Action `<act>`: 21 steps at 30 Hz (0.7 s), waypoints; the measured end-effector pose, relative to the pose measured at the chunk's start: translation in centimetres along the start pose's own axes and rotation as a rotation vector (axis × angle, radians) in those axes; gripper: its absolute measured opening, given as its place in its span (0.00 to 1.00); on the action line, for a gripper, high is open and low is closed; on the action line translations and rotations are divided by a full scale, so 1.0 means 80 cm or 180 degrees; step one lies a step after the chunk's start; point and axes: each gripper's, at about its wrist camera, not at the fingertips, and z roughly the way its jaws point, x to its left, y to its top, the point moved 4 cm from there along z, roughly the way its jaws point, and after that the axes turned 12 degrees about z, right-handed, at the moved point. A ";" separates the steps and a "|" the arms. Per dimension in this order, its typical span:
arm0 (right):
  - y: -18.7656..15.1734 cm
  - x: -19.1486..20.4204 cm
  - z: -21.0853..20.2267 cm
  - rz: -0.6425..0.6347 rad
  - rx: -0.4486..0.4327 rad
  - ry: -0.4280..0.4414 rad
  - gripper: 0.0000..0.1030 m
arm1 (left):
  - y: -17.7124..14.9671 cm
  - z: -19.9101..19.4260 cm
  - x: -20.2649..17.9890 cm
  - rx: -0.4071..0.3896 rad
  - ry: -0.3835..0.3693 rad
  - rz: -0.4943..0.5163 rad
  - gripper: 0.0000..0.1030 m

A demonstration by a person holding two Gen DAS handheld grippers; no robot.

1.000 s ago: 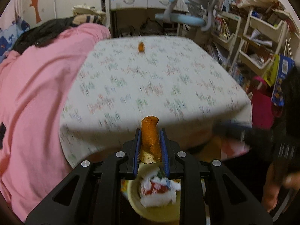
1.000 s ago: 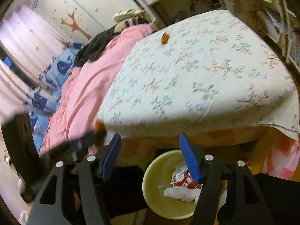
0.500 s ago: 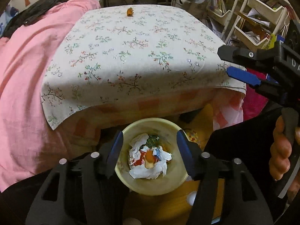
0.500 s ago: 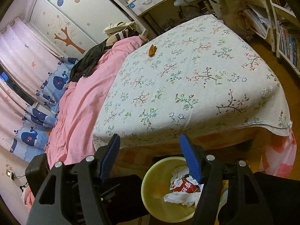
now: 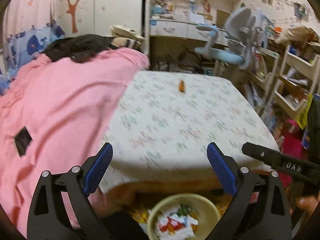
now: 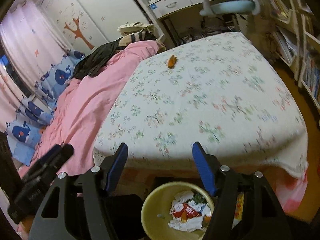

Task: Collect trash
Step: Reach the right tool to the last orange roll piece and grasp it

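A yellow trash bin [image 5: 208,206] [image 6: 152,202] holding crumpled white and red wrappers stands on the floor at the foot of the bed. One orange scrap [image 5: 181,86] [image 6: 172,61] lies on the floral bedspread [image 5: 180,124] [image 6: 200,100] near its far edge. My left gripper [image 5: 160,156] is open and empty above the bin, at the bed's near edge. My right gripper [image 6: 160,150] is open and empty, also above the bin. The right gripper's arm shows at the right of the left wrist view [image 5: 280,164]; the left gripper shows at the lower left of the right wrist view [image 6: 42,170].
A pink duvet [image 5: 60,110] [image 6: 90,100] with black clothing on it covers the bed's left half. A blue desk chair [image 5: 226,50] and desk stand beyond the bed. Shelves [image 5: 290,84] full of books line the right side.
My left gripper held an orange scrap, opened and dropped it into the bin. It has since tilted up toward the bed. The right gripper stayed open.
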 end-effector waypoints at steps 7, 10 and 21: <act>0.075 0.042 0.074 -0.0371 0.0016 -0.0141 0.63 | 0.008 0.018 0.025 0.0022 0.0143 -0.0193 0.89; 0.111 0.050 0.125 -0.0487 0.0100 -0.0274 0.63 | 0.007 0.027 0.019 0.0076 0.0097 -0.0111 0.89; 0.221 0.045 0.294 -0.0198 0.0224 -0.0642 0.47 | 0.008 0.028 0.011 0.0130 -0.0239 -0.0082 0.89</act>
